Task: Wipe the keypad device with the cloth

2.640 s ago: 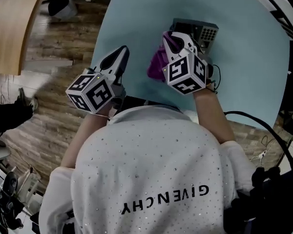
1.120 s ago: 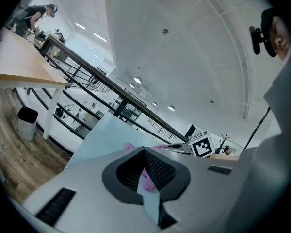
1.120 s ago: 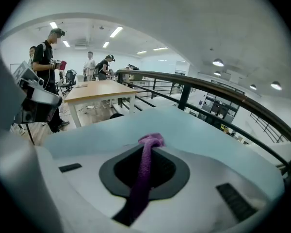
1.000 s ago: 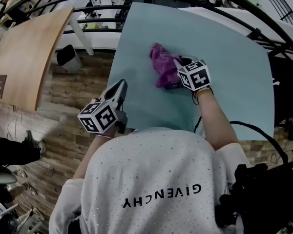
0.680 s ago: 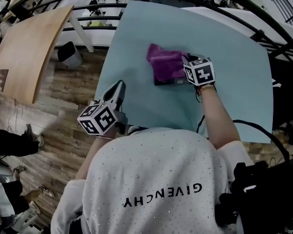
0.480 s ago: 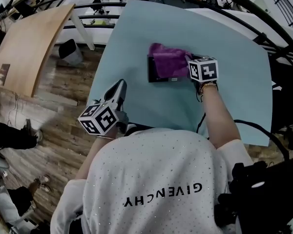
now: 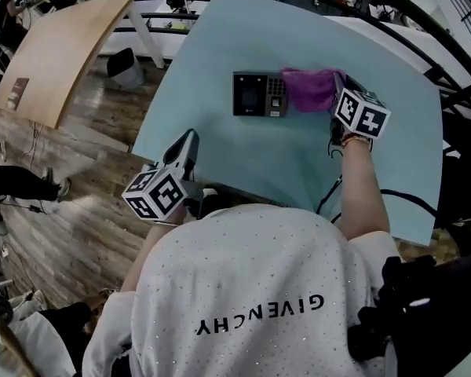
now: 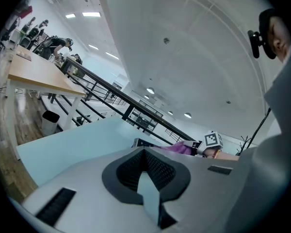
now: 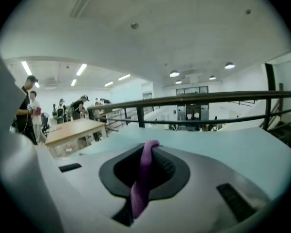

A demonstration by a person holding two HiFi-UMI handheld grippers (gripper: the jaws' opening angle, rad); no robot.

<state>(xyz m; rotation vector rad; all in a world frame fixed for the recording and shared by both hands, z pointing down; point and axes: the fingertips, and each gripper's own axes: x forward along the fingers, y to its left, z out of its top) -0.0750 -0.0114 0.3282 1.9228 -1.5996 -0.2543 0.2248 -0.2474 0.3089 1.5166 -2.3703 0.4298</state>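
Observation:
The black keypad device (image 7: 258,94) lies flat on the light blue table (image 7: 220,38), its screen and keys uncovered. The purple cloth (image 7: 310,89) lies bunched just right of it, touching its right end. My right gripper (image 7: 335,94) is shut on the cloth's right side; a purple strip of cloth (image 9: 141,178) hangs between its jaws. My left gripper (image 7: 190,138) is shut on nothing and hovers at the table's near-left edge, well clear of the device. From the left gripper (image 8: 148,181) view, the device (image 8: 141,142) and cloth (image 8: 177,148) show far off.
A wooden desk (image 7: 63,45) and a dark bin (image 7: 128,67) stand left of the table on the plank floor. Black railings (image 7: 424,30) run round the far and right sides. A black cable (image 7: 400,196) trails near the right arm. People stand far left (image 9: 29,106).
My right gripper has dragged the cloth rightward across the device and off it, so screen and keypad now show. The left gripper has barely moved.

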